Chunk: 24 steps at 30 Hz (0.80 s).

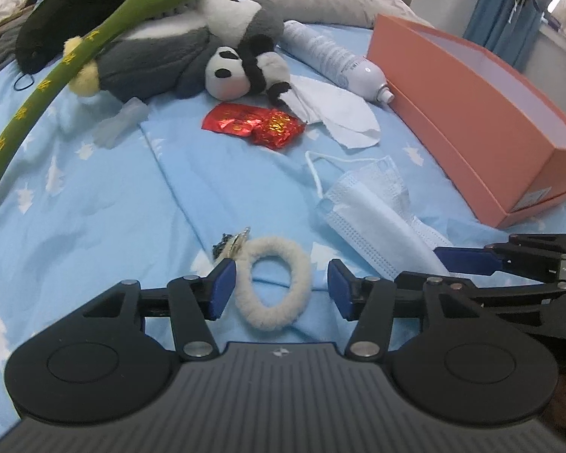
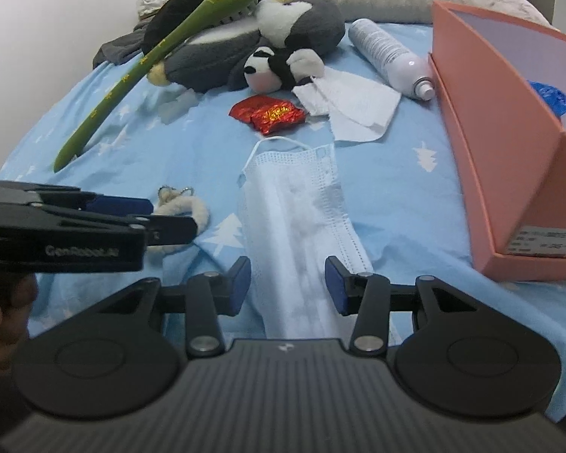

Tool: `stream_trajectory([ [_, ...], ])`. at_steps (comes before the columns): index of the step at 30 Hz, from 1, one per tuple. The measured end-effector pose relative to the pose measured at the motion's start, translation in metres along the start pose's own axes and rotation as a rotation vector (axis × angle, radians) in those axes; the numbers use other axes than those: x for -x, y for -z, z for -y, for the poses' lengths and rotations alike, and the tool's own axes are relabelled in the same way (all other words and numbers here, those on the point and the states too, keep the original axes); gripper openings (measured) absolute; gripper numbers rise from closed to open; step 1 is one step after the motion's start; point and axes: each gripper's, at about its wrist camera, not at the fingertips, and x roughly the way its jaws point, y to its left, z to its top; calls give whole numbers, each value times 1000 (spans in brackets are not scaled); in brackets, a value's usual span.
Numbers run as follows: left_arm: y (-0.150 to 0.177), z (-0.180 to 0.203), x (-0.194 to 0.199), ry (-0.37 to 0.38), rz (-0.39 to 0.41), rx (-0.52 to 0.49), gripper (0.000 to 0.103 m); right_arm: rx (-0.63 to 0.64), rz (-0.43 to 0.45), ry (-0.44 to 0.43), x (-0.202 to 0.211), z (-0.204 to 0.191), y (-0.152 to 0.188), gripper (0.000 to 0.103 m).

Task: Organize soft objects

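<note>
Left wrist: left gripper [image 1: 281, 287] straddling the fluffy scrunchie [image 1: 271, 287] on the blue sheet [image 1: 94, 207], fingers apart, not pressing.

Right wrist: right gripper [image 2: 287, 287] straddling the face mask [image 2: 302, 219], fingers apart. Probably lining up two pickups; next needing closing, then carrying toward the orange box [image 2: 502, 120].

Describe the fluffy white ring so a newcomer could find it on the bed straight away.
Start at the orange box on the blue sheet and come toward the camera past the face mask. Just left of the mask lies the fluffy white ring, between the open left tongs. It is the only closed loop, furry and cream, with a small metal clip at one end.
</note>
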Motion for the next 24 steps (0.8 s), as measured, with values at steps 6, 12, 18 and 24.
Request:
stream_trajectory([
  [6, 1, 6, -13, -47, -21, -44, 48, 1, -32, 25, -8, 3, 4, 10],
  [12, 2, -2, -19, -77, -27, -6, 29, -57, -9, 57, 0, 21, 5, 8],
  [18, 0, -1, -13, -109, -25, 23, 14, -76, 1, 60, 6, 25, 7, 7],
  [24, -7, 2, 8, -81, 1, 81, 10, -95, 33, 56, 19, 26, 0, 7],
])
